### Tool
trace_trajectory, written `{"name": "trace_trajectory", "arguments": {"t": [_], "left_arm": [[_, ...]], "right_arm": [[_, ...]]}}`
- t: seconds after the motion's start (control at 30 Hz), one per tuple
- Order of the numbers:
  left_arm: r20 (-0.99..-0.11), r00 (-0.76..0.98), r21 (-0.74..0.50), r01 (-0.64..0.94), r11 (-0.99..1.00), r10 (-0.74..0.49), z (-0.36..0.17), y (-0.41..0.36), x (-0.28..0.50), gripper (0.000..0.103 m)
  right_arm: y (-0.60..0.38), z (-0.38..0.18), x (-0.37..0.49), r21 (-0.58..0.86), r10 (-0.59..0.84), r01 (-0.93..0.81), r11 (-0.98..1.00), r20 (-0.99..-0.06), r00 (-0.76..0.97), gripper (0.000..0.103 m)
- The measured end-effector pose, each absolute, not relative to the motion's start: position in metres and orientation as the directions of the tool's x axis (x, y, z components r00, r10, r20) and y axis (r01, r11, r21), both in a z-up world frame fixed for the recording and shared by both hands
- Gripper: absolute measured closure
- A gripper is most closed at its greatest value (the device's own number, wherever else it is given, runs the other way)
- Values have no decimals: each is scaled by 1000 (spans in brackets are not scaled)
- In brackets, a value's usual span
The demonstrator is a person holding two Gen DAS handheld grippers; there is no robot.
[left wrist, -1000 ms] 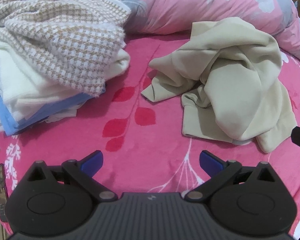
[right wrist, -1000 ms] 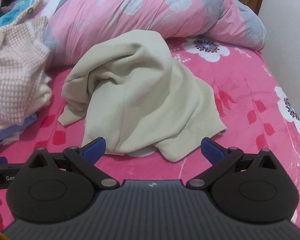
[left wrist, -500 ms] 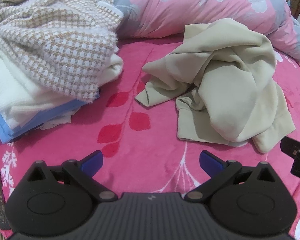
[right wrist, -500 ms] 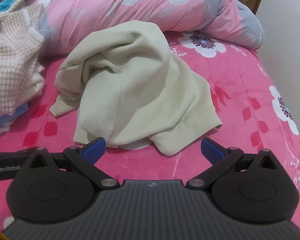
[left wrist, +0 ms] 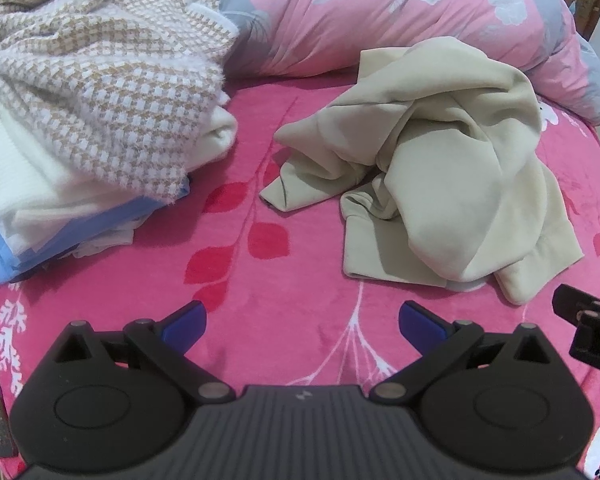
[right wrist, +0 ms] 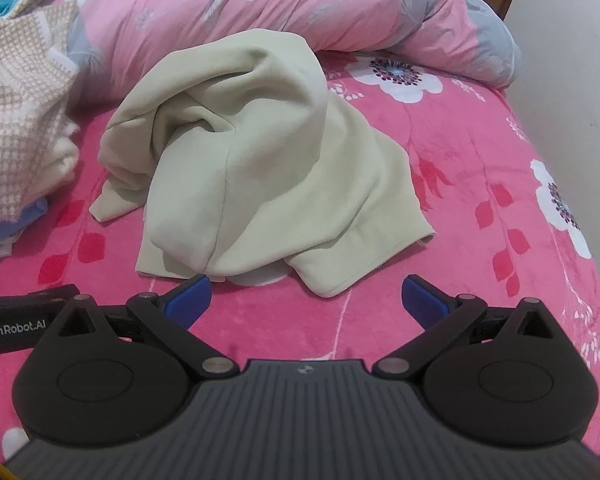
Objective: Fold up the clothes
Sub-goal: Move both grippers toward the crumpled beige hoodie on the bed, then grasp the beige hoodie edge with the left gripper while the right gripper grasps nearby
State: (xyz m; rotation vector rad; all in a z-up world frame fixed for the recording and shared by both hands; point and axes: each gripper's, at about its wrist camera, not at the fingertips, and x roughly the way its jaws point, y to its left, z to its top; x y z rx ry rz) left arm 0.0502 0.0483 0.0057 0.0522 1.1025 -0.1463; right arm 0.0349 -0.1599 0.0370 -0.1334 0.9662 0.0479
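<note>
Both grippers, left gripper [left wrist: 302, 322] and right gripper [right wrist: 306, 298], gape wide and empty before the crumpled beige garment [right wrist: 252, 164] mid-bed (right one nearer, almost at its near hem).

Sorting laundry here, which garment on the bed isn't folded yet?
The beige garment, crumpled alone mid-bed; the checked knit lies atop the stack at left.

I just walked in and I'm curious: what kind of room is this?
Most likely a bedroom. A pink floral bedspread covers a bed, a rolled pink quilt lies along the back, and a crumpled beige garment sits beside a stack of clothes.
</note>
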Motion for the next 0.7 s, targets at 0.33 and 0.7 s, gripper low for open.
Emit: {"name": "trace_trajectory", "arguments": {"t": [0.33,0.7], "left_arm": [[-832,537,-79,137,987,-141,19,50,46,0],[-787,567,-177,172,969,-244,2,12,49,0]], "right_arm": [[-165,47,32,-91,1,-121,988,-797,605,1],[-214,29,58,25,152,-200,979,-747,648,1]]}}
